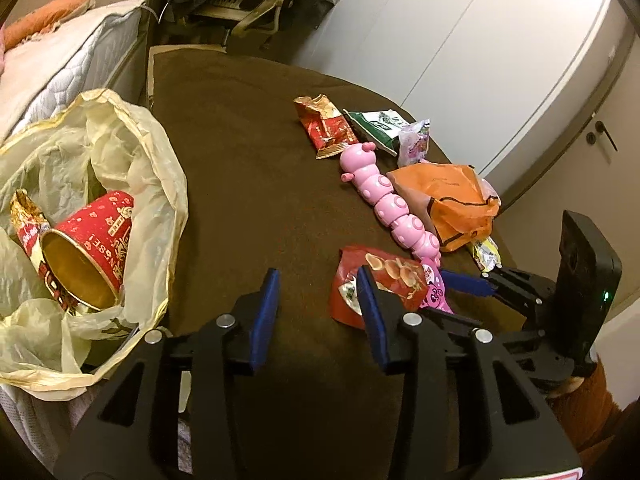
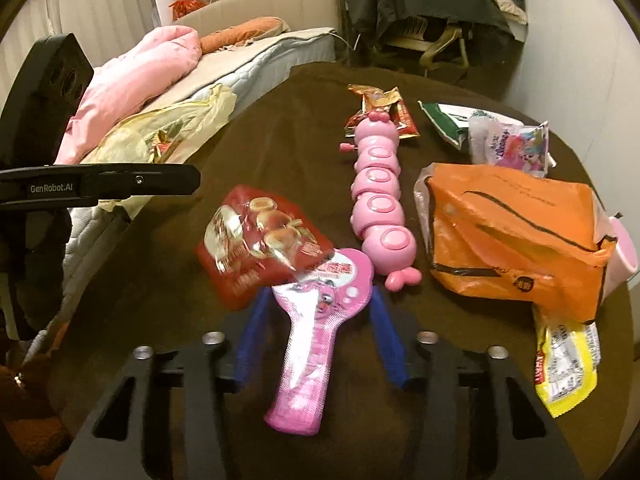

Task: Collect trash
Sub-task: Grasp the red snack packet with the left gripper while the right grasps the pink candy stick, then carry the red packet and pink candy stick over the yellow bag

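My right gripper [image 2: 318, 304] is open and straddles a pink paddle-shaped wrapper [image 2: 308, 344] lying on the brown cloth; its blue pads stand close to the wrapper's wide end. A red snack bag [image 2: 256, 240] lies just beyond, partly under that wrapper. My left gripper [image 1: 318, 296] is open with nothing between its fingers, and the red snack bag [image 1: 400, 276] shows behind its right finger. On the left a yellow plastic bag [image 1: 132, 152] gapes open, holding a red paper cup [image 1: 96, 240] and a wrapper.
A pink caterpillar toy [image 2: 380, 184] lies down the middle of the brown-clothed table [image 1: 240, 160]. An orange bag [image 2: 512, 232], a yellow sachet [image 2: 568, 360], a red wrapper [image 1: 326, 124] and a green-white packet [image 1: 380, 124] lie around it. A bed [image 1: 60, 60] borders the left.
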`<state>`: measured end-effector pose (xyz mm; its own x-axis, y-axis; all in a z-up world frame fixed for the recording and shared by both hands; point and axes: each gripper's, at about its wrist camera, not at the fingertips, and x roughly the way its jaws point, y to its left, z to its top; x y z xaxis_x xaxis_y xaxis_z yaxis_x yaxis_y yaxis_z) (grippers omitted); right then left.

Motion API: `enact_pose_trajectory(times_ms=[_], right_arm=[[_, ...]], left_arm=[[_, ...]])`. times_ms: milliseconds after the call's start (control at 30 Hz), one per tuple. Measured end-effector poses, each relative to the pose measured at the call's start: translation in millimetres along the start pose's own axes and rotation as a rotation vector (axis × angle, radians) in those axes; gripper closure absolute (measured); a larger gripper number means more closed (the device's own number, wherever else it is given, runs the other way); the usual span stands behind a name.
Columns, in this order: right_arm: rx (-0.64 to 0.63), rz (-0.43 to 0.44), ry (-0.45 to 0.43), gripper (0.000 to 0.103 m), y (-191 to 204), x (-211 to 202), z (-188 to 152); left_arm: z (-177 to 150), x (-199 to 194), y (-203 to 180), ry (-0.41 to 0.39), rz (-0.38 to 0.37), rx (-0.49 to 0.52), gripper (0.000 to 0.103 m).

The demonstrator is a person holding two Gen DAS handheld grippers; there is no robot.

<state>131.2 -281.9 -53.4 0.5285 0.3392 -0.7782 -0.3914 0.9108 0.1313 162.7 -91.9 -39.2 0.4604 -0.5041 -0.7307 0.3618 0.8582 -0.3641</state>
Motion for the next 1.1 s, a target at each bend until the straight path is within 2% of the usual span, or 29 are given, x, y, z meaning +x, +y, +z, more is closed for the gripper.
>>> enact_pose_trajectory(times_ms=[200, 333, 467, 533, 667, 800, 900, 967, 1033, 1100], right_arm=[[0.054, -0.062, -0.037, 0.058, -11.7, -18.7, -7.0], [0.095, -0.184, -0.070, 0.058, -24.2, -35.2, -17.7], [0.168, -0.255, -0.101, 0.058, -45.5, -52.6, -30.6], [0.209, -0.273, -0.116, 0.058, -57.1, -61.3, -36.8], [0.269, -0.297, -0.154, 0.058, -75.3, -76.6, -46.8], [0.296, -0.297, -0.174, 0.058, -82.8, -81.4, -53.9], [0.316, -0.289, -0.180, 0.058, -86.9, -82.0, -59.4], [0.322, -0.290, -0.182, 0.058, -86.9, -82.7, -62.0], [0.330, -0.292, -0.185, 0.058, -88.4, -84.4, -65.3], [0.340, -0.290, -0.189, 0.058, -90.6, -85.6, -67.5]], left_arm=[[-1.8, -0.7, -16.3, -0.021, 0.056, 0.096, 0.063], [-1.8, 6.9, -31.7, -0.008, 0.022, 0.129, 0.056], [-4.2, 18.5, -58.5, 0.019, 0.019, 0.201, 0.052], [-6.0, 21.6, -67.2, 0.018, 0.045, 0.216, 0.050], [-12.0, 29.3, -79.0, 0.033, 0.161, 0.181, 0.049], [-16.7, 37.3, -87.2, 0.057, 0.152, 0.168, 0.049], [-16.9, 52.4, -89.1, 0.085, 0.178, 0.168, 0.049], [-16.9, 53.8, -89.9, 0.075, 0.170, 0.163, 0.058], [-14.8, 54.3, -88.4, 0.076, 0.159, 0.152, 0.080], [-13.3, 54.9, -85.7, 0.083, 0.147, 0.134, 0.085]])
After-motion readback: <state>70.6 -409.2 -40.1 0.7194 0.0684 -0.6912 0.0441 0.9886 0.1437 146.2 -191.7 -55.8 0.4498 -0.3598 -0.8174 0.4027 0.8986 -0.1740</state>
